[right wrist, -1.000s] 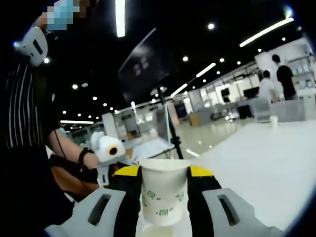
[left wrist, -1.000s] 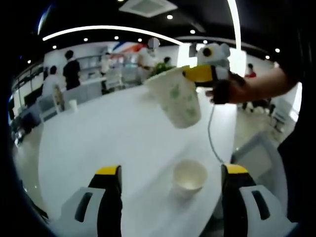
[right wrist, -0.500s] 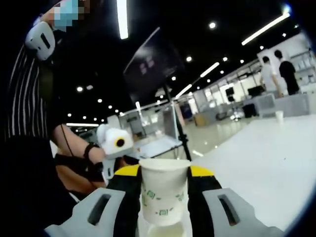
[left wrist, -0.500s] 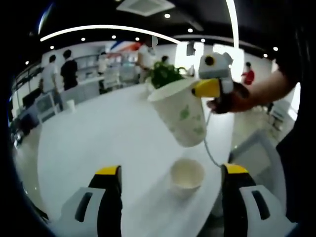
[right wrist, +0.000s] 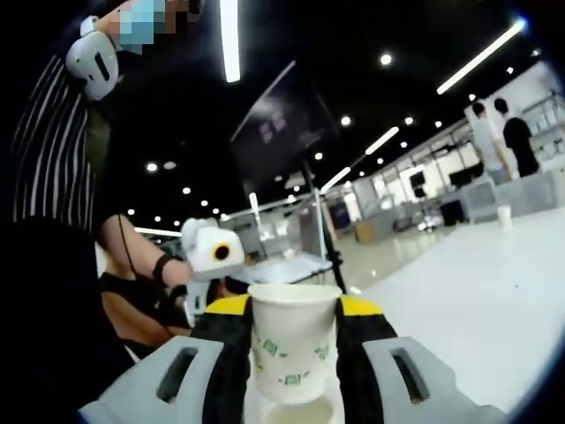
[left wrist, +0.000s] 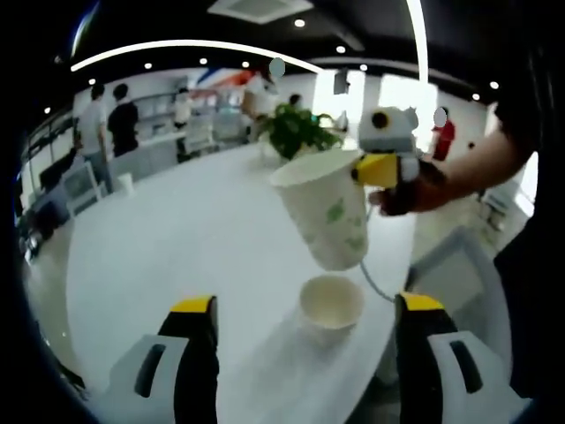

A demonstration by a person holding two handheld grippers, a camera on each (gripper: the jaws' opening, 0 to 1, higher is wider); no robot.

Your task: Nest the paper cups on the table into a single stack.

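In the left gripper view a white paper cup with green marks (left wrist: 327, 212) hangs tilted in the air, held by my right gripper (left wrist: 357, 170), just above a plain white cup (left wrist: 331, 306) standing upright on the white table (left wrist: 177, 238). My left gripper (left wrist: 305, 331) is open, its yellow-tipped jaws either side of the standing cup and apart from it. In the right gripper view my right gripper (right wrist: 293, 327) is shut on the printed cup (right wrist: 292, 340), and the rim of the standing cup (right wrist: 298, 413) shows right below it. My left gripper (right wrist: 207, 265) appears at the left, in a person's hand.
A small white cup (left wrist: 129, 185) stands far off on the table's left side. A potted green plant (left wrist: 296, 132) sits at the table's far end. People stand at counters in the background. The table's edge (left wrist: 388, 291) runs close to the standing cup on the right.
The right gripper has carried the printed cup lower and closer over the standing cup. The left gripper's view has shifted slightly; its jaws stay open.
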